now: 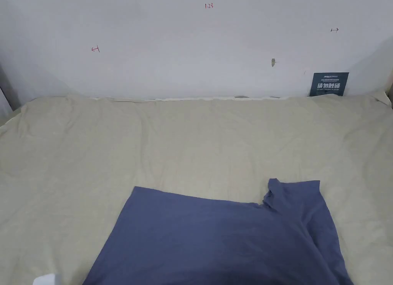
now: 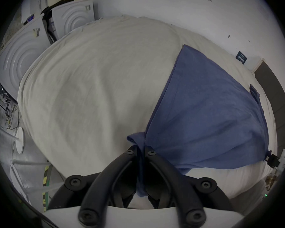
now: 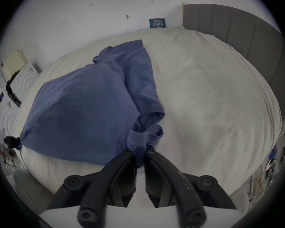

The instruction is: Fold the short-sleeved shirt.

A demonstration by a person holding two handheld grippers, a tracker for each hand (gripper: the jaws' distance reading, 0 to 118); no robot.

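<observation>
Shirt (image 1: 215,239) on bed (image 1: 192,144), left gripper (image 2: 141,151), right gripper (image 3: 140,151), fingers both clamping fabric

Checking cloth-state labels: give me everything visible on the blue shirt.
The blue shirt is soft, matte knit, lying spread and lightly creased on the beige bedsheet. One short sleeve points toward the wall. The left gripper and right gripper each pinch a bunched near corner, stitched hem visible at the right.

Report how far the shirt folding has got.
Done: the blue shirt lies spread on the bed sheet. In hand: the left claw and the right claw each pinch a near corner of it. Left: the folds themselves; one sleeve lies out flat, no neat stack yet.
</observation>
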